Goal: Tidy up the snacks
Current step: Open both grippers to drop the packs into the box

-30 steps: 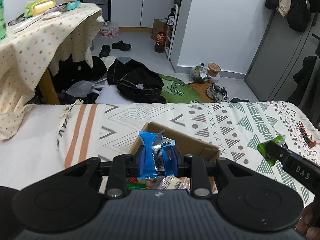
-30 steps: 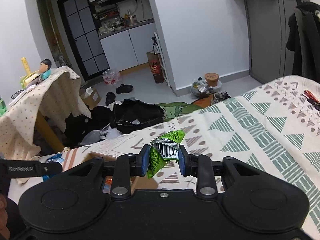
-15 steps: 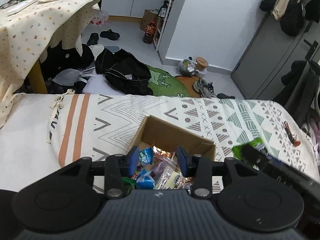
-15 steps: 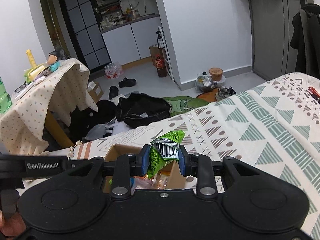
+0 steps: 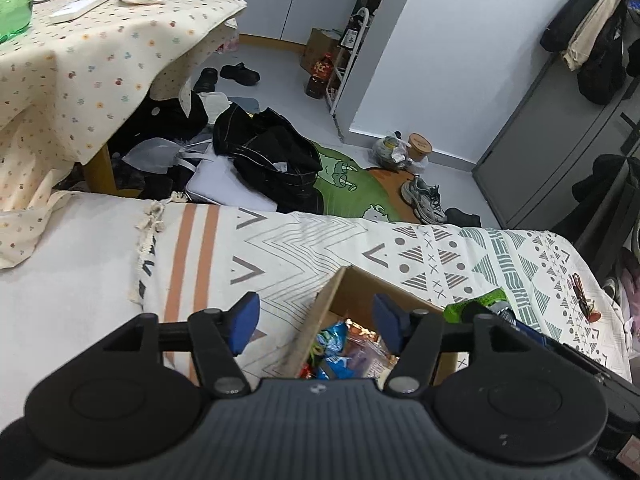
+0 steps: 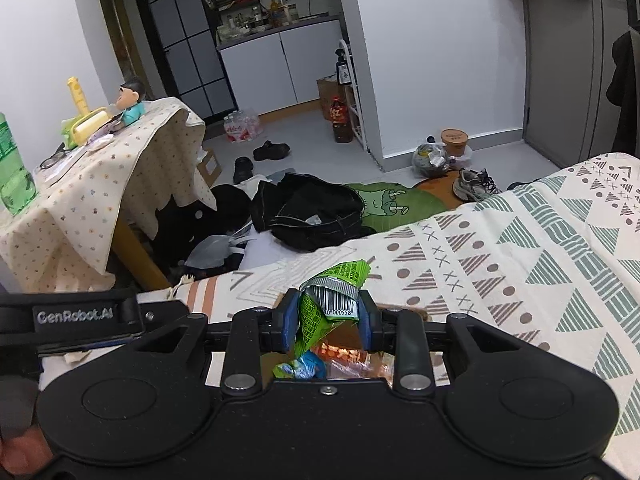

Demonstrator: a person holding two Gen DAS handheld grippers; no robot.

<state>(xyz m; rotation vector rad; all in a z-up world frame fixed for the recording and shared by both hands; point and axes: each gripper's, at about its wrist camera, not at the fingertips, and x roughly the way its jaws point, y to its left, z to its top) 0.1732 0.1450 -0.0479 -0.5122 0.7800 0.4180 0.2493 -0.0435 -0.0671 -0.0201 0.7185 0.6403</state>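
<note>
Green foil of a snack packet (image 6: 334, 304) was pinched crumpled in the right gripper (image 6: 329, 314), held above the cardboard box (image 5: 352, 292) on the patterned blanket (image 5: 460, 248), presumably for dropping in. The left gripper (image 5: 316, 320) was spread wide and empty, beside the box's near wall.

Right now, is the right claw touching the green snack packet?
Touching. In the right wrist view the right claw has both blue pads pressed against the green snack packet, pinching it above the cardboard box.
</note>
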